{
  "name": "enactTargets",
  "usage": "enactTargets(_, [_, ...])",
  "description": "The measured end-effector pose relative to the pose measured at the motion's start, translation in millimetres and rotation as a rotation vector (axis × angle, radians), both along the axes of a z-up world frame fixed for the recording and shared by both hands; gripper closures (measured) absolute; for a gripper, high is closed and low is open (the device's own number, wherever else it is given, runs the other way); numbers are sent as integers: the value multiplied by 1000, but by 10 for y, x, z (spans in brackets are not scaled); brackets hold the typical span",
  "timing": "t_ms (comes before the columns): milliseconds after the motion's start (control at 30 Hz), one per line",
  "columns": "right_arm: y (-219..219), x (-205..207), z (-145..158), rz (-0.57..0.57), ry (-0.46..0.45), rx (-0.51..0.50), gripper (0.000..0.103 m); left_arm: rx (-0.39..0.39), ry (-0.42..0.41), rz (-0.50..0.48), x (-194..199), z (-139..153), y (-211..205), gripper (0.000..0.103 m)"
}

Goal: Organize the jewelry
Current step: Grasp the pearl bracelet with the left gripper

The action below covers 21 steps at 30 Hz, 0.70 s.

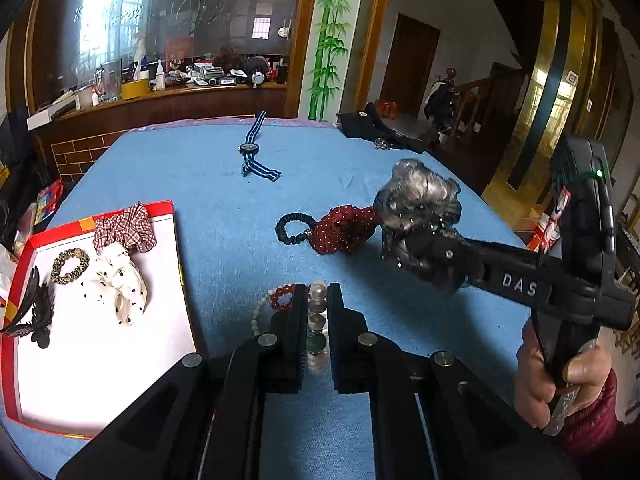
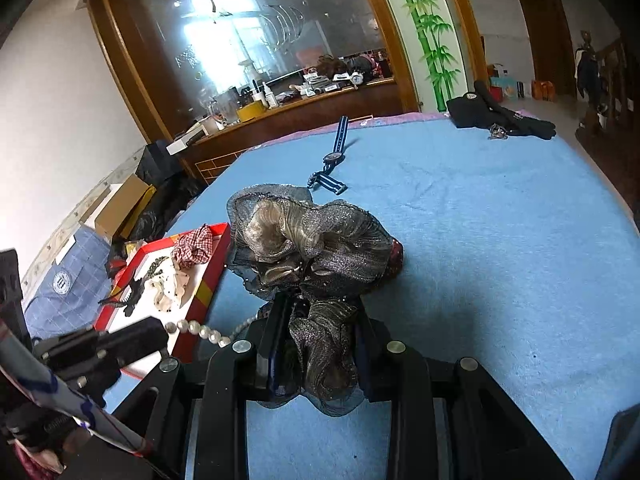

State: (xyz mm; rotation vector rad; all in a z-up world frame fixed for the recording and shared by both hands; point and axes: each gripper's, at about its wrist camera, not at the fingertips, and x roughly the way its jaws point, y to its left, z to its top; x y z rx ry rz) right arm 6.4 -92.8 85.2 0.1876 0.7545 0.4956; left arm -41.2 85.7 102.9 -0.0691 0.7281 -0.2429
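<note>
My left gripper [image 1: 317, 320] pinches the pearl bracelet [image 1: 318, 312] low over the blue cloth [image 1: 224, 184]. My right gripper [image 2: 316, 344] clamps the grey glitter scrunchie [image 2: 304, 240], raised beside the red tray [image 1: 170, 240] holding scrunchies.

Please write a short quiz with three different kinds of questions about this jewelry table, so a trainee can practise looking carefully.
1. True or false: the right tool is shut on the grey glitter scrunchie.
2. Which item lies inside the red box? A) striped watch B) leopard hair tie C) black hair tie
3. Fill in: the left tool is closed on a string of ____ beads.

Key:
1. True.
2. B. The watch and the black hair tie lie on the blue cloth.
3. Pearl.
</note>
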Motion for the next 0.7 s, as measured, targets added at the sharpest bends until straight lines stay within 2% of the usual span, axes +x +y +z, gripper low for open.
enactTargets(500, [7,-74,-20,30,-28,9,72,31,-7,29,-116,-19,-29,95])
enactTargets(700, [45,-115,-33,50,-41,0,72,16,-16,42,-186,61,71,94])
